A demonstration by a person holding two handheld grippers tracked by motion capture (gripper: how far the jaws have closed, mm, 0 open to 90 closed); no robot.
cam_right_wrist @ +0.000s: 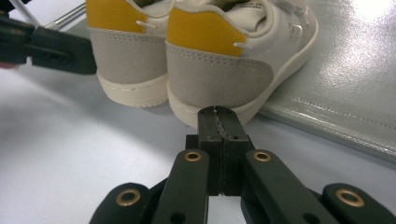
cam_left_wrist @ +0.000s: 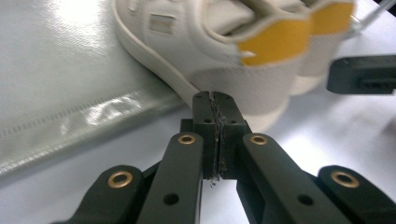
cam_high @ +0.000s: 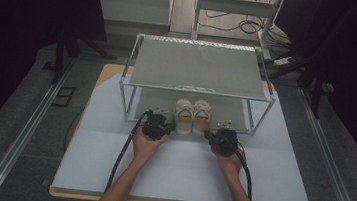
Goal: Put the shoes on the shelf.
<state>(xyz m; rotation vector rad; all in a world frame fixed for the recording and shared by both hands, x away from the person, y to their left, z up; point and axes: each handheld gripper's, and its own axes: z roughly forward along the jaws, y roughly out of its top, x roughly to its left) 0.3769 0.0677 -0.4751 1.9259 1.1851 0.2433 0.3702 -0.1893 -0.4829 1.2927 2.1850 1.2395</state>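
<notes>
- The pair of cream low-top sneakers with yellow heel tabs (cam_high: 192, 116) sits side by side on the lower shelf of the grey metal two-tier rack (cam_high: 200, 70), heels toward the person.
- Left gripper (cam_high: 156, 125) at the pair's nine o'clock, right gripper (cam_high: 221, 137) at three o'clock; both have jaws pressed together, holding nothing.
- Looks like the approach step: next, each should open up and close on a heel.

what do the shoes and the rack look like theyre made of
Shoes: heel looks like matte grey suede with visible stitching, a smooth yellow tab above, and a cream, likely rubber, sole. Rack: thin shiny tubes, probably metal, with grey glossy stitched sheet shelves, maybe coated fabric.
</notes>
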